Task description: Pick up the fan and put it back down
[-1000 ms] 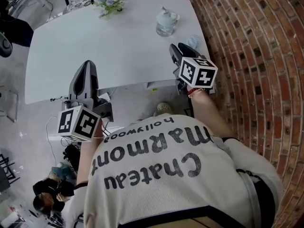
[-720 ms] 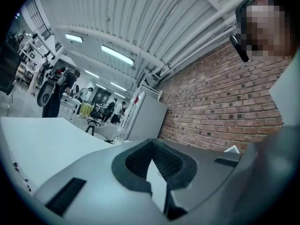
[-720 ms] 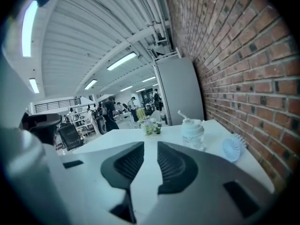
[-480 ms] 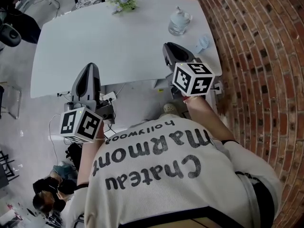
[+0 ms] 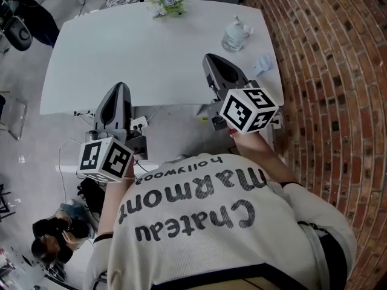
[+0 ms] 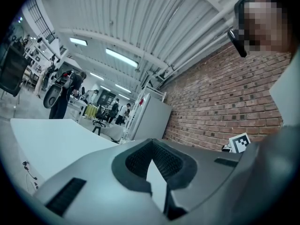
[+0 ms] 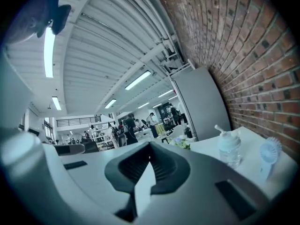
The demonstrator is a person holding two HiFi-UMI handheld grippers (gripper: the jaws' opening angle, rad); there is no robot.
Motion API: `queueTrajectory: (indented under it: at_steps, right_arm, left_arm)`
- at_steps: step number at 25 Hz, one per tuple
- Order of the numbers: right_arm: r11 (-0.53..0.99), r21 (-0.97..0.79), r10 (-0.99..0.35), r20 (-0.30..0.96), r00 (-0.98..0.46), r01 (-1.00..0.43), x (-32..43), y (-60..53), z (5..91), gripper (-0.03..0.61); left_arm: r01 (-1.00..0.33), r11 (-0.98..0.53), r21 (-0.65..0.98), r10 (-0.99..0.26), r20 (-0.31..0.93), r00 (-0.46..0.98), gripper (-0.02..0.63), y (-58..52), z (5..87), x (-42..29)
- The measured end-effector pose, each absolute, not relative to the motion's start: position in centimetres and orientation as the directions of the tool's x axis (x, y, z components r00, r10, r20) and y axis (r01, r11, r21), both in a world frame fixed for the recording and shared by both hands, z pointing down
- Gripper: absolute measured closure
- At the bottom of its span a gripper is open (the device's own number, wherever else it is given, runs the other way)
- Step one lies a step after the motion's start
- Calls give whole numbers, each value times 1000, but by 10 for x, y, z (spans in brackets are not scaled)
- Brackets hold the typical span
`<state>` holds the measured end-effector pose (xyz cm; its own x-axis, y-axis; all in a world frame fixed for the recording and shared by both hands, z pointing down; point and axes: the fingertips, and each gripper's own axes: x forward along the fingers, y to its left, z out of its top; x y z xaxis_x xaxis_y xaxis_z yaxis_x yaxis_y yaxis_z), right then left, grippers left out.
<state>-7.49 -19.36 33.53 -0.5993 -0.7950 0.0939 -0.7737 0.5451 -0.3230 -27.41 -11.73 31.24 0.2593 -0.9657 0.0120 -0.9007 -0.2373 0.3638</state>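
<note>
Wht table (image 5: 151, 53), pump btl (image 5: 234, 35), flowers (image 5: 166, 3), brick wall (image 5: 326, 71)

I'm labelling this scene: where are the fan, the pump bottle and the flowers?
fan (image 5: 264, 62), head view, its middle.
pump bottle (image 5: 234, 39), head view, its clear body.
flowers (image 5: 170, 1), head view, the blossoms.

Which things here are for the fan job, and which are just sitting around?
For the job:
fan
right tongs, shut, empty
left tongs, shut, empty

Just lying about:
pump bottle
flowers
white table they all sit on
</note>
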Motion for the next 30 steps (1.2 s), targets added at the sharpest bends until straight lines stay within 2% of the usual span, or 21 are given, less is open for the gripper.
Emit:
queueTrajectory:
  at_steps: [16,30]
  right_arm:
    - [625,-263,-725,154,-671,-735,-38,-169,331,575]
    - [651,-259,-701,154,-696,-713,-12,-150,329,575]
  left_arm:
    - [-911,-157,381,-986,-9,166,612,-79,300,-229]
    - [-922,-142,362,-990,-34,139,612,-56,288,-199]
